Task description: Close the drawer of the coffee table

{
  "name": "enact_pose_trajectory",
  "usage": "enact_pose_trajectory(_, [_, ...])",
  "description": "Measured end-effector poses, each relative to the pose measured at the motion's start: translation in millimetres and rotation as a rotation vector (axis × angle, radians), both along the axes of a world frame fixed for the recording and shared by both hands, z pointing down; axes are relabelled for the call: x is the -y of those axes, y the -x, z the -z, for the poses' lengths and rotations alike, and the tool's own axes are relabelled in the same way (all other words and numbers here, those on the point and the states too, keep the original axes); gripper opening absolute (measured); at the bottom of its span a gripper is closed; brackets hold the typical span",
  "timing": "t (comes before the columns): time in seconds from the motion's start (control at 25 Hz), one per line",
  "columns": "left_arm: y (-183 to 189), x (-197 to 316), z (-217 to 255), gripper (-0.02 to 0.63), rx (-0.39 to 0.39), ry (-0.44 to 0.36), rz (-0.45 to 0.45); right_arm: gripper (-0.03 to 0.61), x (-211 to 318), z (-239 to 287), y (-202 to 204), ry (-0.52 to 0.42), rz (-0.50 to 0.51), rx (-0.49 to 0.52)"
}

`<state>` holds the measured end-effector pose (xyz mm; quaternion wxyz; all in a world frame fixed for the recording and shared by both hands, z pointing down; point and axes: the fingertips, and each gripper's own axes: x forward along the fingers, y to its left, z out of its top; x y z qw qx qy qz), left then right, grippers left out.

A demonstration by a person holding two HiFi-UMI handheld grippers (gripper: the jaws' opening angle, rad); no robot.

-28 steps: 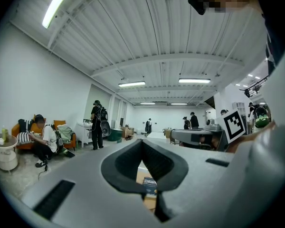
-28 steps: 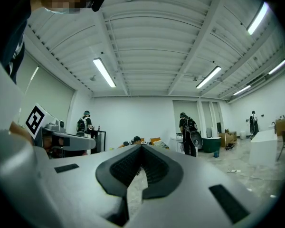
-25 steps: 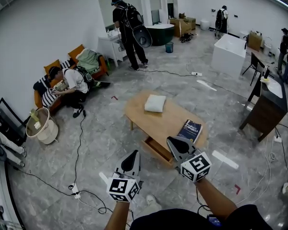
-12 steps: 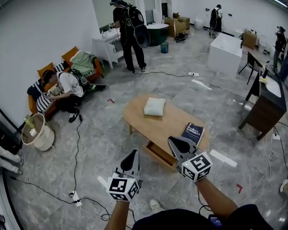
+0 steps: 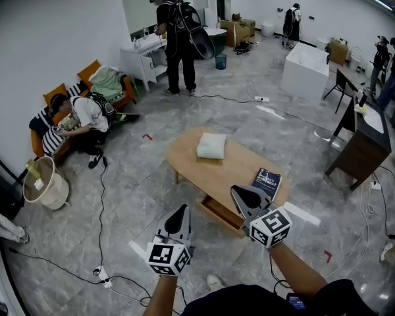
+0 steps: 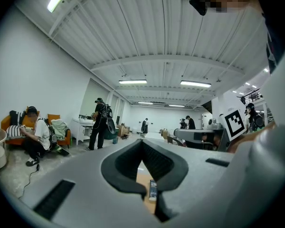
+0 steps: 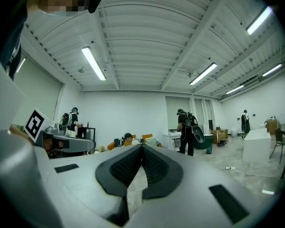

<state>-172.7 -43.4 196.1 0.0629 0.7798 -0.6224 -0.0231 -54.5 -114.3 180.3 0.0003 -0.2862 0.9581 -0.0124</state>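
Observation:
An oval wooden coffee table (image 5: 234, 165) stands in the middle of the grey floor, with a white cushion (image 5: 212, 145) and a dark book (image 5: 266, 182) on top. Its drawer (image 5: 219, 213) is pulled out on the near side, towards me. My left gripper (image 5: 182, 210) hangs over the floor just left of the drawer. My right gripper (image 5: 236, 192) is held above the drawer's right end, near the book. Both are shut with nothing between the jaws, as the left gripper (image 6: 142, 142) and the right gripper (image 7: 142, 147) show in their own views.
A person sits on an orange sofa (image 5: 79, 114) at the left, beside a basket (image 5: 45, 183). Another person (image 5: 174, 31) stands by a sink at the back. Cables (image 5: 102, 196) and a power strip (image 5: 100, 273) lie on the floor. A dark cabinet (image 5: 363, 147) stands at the right.
The view has shifted slightly, so the table sits a little nearer and lower. Both grippers keep about the same pose. The standing person at the back has stepped left.

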Motion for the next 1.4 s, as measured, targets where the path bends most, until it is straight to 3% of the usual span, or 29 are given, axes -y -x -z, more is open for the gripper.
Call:
enact_pose_trajectory(0.36, [9,9,-2,0.002,-0.053,-0.035,-0.053,0.014,12,-9,10,0.026,-0.050,0.005])
enact_pose_trajectory(0.72, [-3,7,8,0.002,-0.010,-0.092,-0.064,0.014,11,-15,11,0.036,-0.036,-0.008])
enact_pose_trajectory(1.4, [-16,42,-30,0.002,-0.019,-0.022,-0.003,0.014,54,-45,-10,0.079,0.003,-0.064])
